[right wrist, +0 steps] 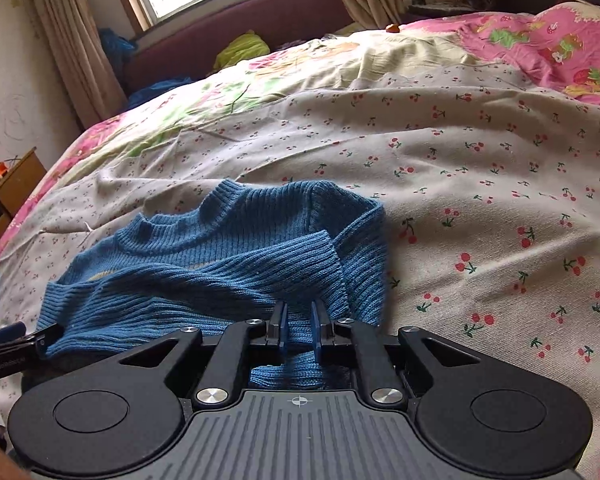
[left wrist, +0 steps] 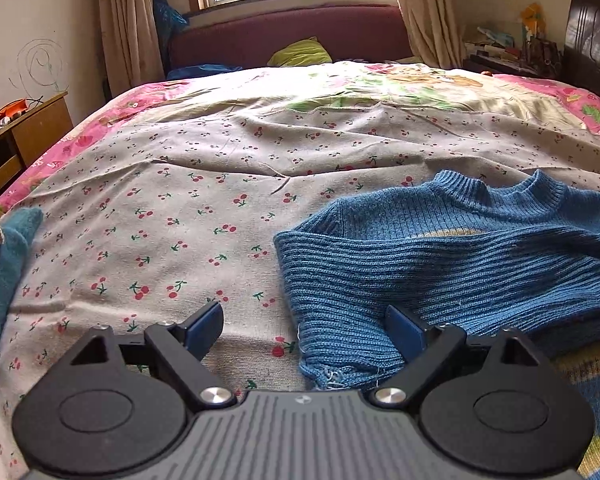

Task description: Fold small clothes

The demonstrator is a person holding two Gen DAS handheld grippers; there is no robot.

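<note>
**Sleeve cuff lies between the open left jaws; right jaws pinch the knit**

The blue ribbed sweater lies on the bed, on the cherry-print sheet, with its collar toward the window and its body toward the person. One sleeve is folded across the chest, and its long axis runs roughly from the shoulder down to the left gripper.

The jaws of the left gripper stand wide apart. The frayed cuff of this sleeve sits between them, closer to the right pad; whether that pad touches the knit I cannot tell.

The right gripper has its jaws nearly together, and a fold of the sweater fabric seems clamped between them, near the lower edge of the garment.

I judge the left hand is the nearer one for the cuff: it needs only to close there.
</note>
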